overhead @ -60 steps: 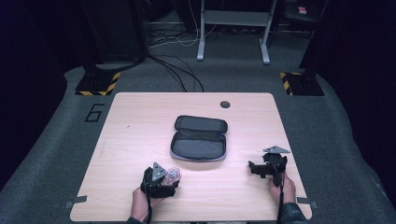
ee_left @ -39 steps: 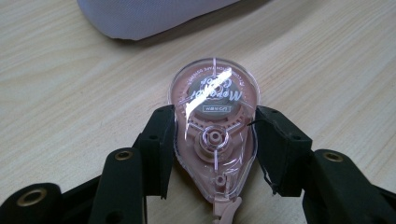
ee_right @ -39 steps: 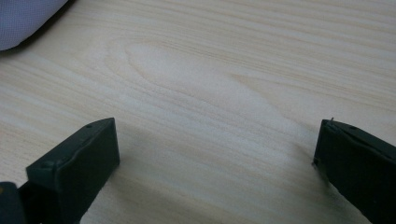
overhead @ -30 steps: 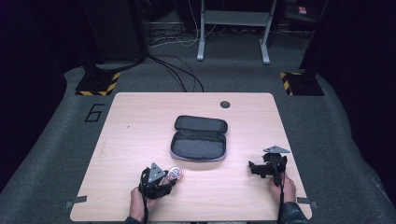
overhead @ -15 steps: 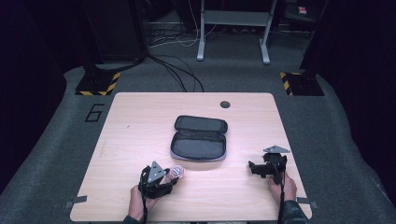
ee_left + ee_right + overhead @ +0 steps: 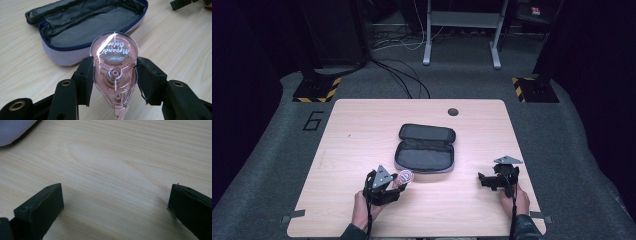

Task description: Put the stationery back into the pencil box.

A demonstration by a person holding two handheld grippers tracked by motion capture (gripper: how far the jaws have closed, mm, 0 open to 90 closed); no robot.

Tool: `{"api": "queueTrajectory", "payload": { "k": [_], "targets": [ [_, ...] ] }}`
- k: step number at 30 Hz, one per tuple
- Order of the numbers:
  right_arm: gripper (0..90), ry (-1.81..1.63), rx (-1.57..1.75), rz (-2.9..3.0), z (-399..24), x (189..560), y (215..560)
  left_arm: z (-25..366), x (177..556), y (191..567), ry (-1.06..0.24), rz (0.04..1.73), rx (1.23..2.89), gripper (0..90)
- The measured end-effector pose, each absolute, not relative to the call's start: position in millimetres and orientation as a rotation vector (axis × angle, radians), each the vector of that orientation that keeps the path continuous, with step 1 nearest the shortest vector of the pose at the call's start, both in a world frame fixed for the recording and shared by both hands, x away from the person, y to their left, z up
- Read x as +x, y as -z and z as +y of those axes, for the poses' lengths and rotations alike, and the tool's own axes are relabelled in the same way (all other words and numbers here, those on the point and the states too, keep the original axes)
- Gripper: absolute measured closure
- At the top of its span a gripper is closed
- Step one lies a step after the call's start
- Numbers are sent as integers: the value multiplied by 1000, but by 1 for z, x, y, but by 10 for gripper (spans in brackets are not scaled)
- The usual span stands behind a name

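The left hand-held gripper [image 6: 398, 181] has lifted the pink tape dispenser [image 6: 405, 176] slightly toward the open pouch [image 6: 426, 148]

Glossy clear plastic tape dispenser [image 6: 114, 75], matt cloth pouch [image 6: 82, 25], smooth pale wood table [image 6: 362, 125].

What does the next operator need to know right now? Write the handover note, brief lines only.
Left gripper: shut on the pink correction tape dispenser, both pads pressing its sides, held just short of the case.
Right gripper: open, nothing between its jaws, over bare table to the right of the case.
Pencil case: unzipped and lying open at mid-table, inside looks empty.
Done: dispenser picked up.
Left: probably carry it over the open case, lower it in and release; zipping the case shut may follow, likely with the right gripper helping.
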State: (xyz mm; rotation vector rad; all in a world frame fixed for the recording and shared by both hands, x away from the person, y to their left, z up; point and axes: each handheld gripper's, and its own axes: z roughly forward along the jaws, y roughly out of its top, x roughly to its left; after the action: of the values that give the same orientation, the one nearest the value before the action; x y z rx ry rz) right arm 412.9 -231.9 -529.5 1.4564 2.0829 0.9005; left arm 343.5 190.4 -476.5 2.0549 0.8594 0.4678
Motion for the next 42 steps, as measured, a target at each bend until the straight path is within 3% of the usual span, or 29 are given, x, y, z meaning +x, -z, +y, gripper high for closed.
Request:
{"api": "queueTrajectory", "payload": {
  "k": [42],
  "targets": [
    [0,-901,1451,2085,-232,413,530,177,413,455,-466,822,2058,500]
  ]
}}
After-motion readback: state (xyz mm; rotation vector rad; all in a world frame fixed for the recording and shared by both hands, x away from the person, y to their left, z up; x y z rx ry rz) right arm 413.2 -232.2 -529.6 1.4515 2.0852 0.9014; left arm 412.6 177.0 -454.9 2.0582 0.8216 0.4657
